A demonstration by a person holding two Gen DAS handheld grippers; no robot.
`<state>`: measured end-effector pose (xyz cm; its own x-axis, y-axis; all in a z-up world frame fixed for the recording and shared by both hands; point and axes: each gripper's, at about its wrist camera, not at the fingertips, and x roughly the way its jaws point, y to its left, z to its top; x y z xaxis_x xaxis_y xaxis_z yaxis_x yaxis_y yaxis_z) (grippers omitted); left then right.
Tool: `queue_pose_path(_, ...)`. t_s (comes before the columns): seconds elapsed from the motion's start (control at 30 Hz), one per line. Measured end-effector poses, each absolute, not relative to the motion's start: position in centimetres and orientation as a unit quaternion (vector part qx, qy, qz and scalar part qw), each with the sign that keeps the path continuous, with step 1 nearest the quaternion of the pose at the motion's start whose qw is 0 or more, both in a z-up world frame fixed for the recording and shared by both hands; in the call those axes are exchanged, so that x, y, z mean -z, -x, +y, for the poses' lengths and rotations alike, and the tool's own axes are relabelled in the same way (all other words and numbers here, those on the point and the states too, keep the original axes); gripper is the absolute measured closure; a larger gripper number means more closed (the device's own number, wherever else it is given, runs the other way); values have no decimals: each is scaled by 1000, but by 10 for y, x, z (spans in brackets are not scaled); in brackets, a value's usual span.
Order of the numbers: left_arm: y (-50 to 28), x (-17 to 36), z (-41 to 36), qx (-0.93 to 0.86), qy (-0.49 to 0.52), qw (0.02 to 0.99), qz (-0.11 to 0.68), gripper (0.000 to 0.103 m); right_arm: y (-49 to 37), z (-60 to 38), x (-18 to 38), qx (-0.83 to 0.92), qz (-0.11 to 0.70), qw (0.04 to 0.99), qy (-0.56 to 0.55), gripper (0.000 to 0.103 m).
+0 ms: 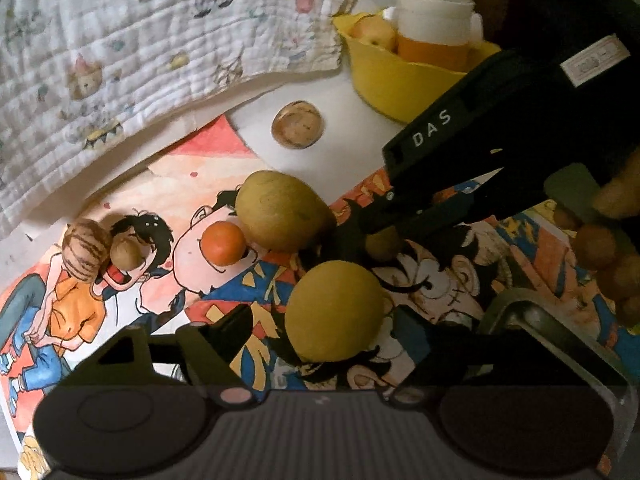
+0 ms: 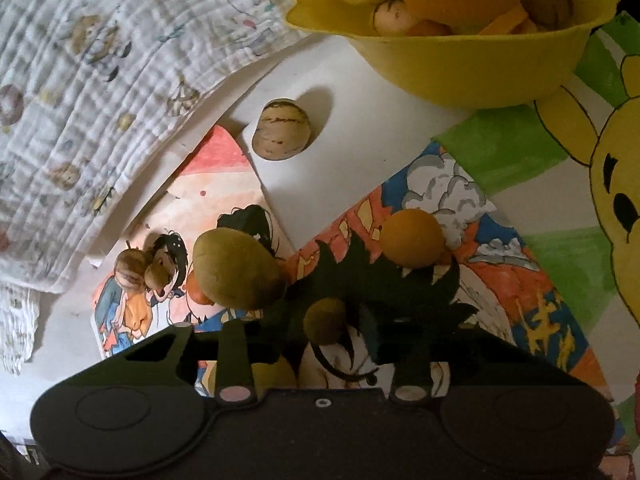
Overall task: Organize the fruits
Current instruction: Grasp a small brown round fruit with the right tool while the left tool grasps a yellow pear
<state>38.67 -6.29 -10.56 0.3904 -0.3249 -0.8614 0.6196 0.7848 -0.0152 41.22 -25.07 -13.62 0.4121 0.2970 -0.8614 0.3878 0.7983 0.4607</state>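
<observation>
Fruits lay scattered over the cartoon drawings [image 2: 500,280] on the bench: a small brown fruit [image 2: 325,321] sat between the open right tongs [image 2: 320,344], and a green pear [image 1: 335,311] sat between the open left tongs [image 1: 320,344]. The yellow bowl [image 2: 480,68] behind held more.

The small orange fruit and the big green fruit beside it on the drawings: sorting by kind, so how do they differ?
The small orange fruit is bright orange, round and glossy; the big green fruit is dull olive, egg-shaped and matte. The orange one is far smaller than the green one. Both lie loose on the cartoon drawings, side by side, outside the yellow bowl.
</observation>
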Motion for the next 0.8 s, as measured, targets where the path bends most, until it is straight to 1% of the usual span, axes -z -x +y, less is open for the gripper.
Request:
queue_pose_path(0.03,-389,106,-63,288,-154,818,473,26,-414,-250,137,29,543,777,-318,70)
queue_pose_path(0.13,-393,109,-64,294,-148,813,480,29,-417,-248,139,30,548,776,-310,73)
queue_pose_path(0.2,-395,112,-65,302,-149,808,484,36,-418,-246,141,31,553,774,-307,74)
queue_pose_path(0.27,-395,113,-67,305,-151,804,487,39,-418,-246,142,31,556,772,-307,74)
queue_pose_path(0.8,-398,116,-67,298,-137,799,503,42,-418,-239,143,14,553,782,-286,76)
